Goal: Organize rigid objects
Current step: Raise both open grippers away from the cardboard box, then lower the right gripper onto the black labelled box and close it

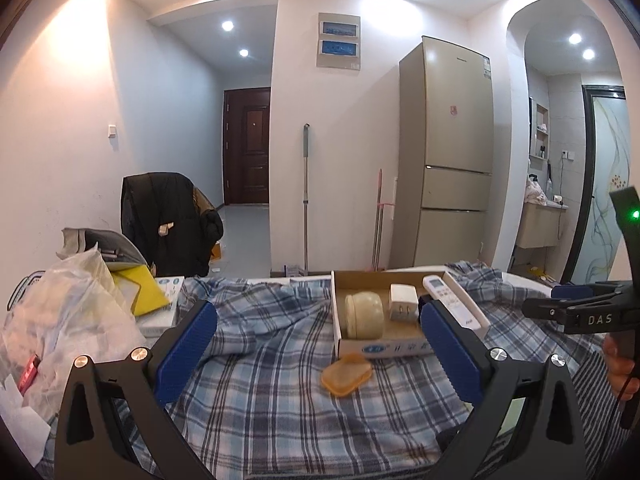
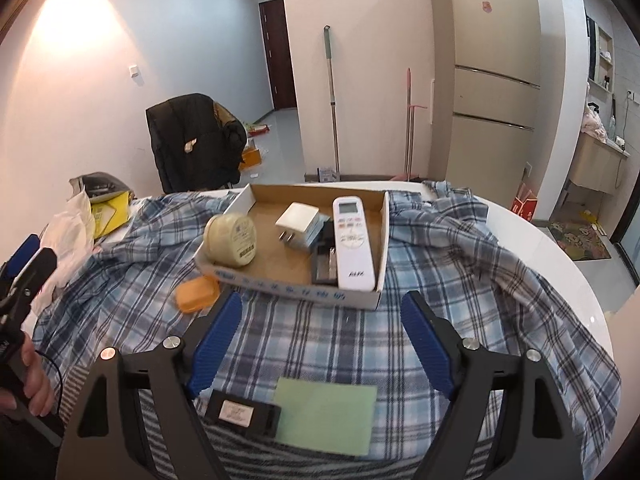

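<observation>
A shallow cardboard box (image 2: 382, 236) lies on a blue plaid cloth. In it are a cream round jar (image 2: 231, 240) on its side, a white plug adapter (image 2: 298, 224), a white remote (image 2: 354, 248) and a black item (image 2: 324, 264). An orange soap case (image 2: 197, 293) lies on the cloth by the box's front left corner. A black battery-like block (image 2: 244, 408) and a green card (image 2: 326, 416) lie between my right gripper's fingers. My right gripper (image 2: 320, 344) is open and empty above them. My left gripper (image 1: 318, 340) is open and empty; the soap case (image 1: 346, 372) lies between its fingers, in front of the box (image 1: 380, 346).
A white plastic bag (image 1: 68, 320), yellow packet (image 1: 140, 292) and small boxes sit at the table's left. A chair with a black jacket (image 1: 168, 220) stands behind. The white round table's edge (image 2: 560, 248) curves on the right. A fridge (image 1: 452, 152) and mop stand by the wall.
</observation>
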Available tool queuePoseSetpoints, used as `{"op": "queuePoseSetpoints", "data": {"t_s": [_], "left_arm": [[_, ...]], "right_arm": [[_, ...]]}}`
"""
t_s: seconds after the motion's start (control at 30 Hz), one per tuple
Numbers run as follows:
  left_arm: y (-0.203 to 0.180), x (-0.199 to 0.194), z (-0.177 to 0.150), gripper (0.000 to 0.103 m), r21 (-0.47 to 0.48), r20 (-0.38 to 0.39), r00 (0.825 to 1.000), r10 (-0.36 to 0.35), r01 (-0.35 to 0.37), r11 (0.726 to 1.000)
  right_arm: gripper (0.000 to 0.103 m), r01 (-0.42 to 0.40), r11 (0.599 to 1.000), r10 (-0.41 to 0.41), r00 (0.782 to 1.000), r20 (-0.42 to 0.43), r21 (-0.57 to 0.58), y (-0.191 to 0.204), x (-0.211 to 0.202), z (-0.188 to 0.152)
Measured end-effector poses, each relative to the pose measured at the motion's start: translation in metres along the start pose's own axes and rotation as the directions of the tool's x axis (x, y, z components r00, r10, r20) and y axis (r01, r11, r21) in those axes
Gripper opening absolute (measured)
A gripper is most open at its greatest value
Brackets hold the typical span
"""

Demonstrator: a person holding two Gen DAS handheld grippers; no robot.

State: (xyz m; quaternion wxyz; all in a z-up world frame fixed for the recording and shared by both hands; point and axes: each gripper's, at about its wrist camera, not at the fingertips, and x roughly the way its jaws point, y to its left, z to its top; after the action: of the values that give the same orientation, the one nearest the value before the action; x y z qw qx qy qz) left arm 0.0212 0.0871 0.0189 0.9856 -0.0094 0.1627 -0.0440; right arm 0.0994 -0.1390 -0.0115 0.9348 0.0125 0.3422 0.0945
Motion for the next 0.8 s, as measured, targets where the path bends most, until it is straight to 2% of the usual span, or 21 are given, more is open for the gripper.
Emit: {"op": "queuePoseSetpoints", "data": {"t_s": [0.23,0.37,0.53,0.7,0.8], "left_arm": [[0.017,-0.001,-0.018,0.103,-0.056,-0.033,0.999,-0.014,0.012,0.998],[0.027,0.005,-0.023,0.103,-0.099,-0.050,0.999,-0.003,-0.002,0.995],[0.024,0.013,-0.039,0.103,-0.074,-0.076,0.995,0.059,-0.064,0.995],[0.014,0.014,-0.045,0.103,-0.027,-0.064,0.995,0.075,-0.077,0.997],[0.012,0.015,-0.047,0.103,-0.016,-0.065,0.995,0.074,-0.075,0.997]], "right_arm": [[0.081,-0.015,1.000,0.014,0.995,-0.096,-0.008,0.029,0.008,-0.020],[0.081,-0.019,0.999,0.011,0.985,-0.173,-0.047,0.052,0.025,-0.036],[0.080,-0.035,0.998,0.020,0.966,-0.258,-0.055,0.066,0.042,-0.059],[0.080,-0.049,0.999,0.041,0.946,-0.321,-0.014,0.066,0.059,-0.072],[0.080,-0.028,1.000,0.024,0.942,-0.334,-0.006,0.064,0.066,-0.075]]}}
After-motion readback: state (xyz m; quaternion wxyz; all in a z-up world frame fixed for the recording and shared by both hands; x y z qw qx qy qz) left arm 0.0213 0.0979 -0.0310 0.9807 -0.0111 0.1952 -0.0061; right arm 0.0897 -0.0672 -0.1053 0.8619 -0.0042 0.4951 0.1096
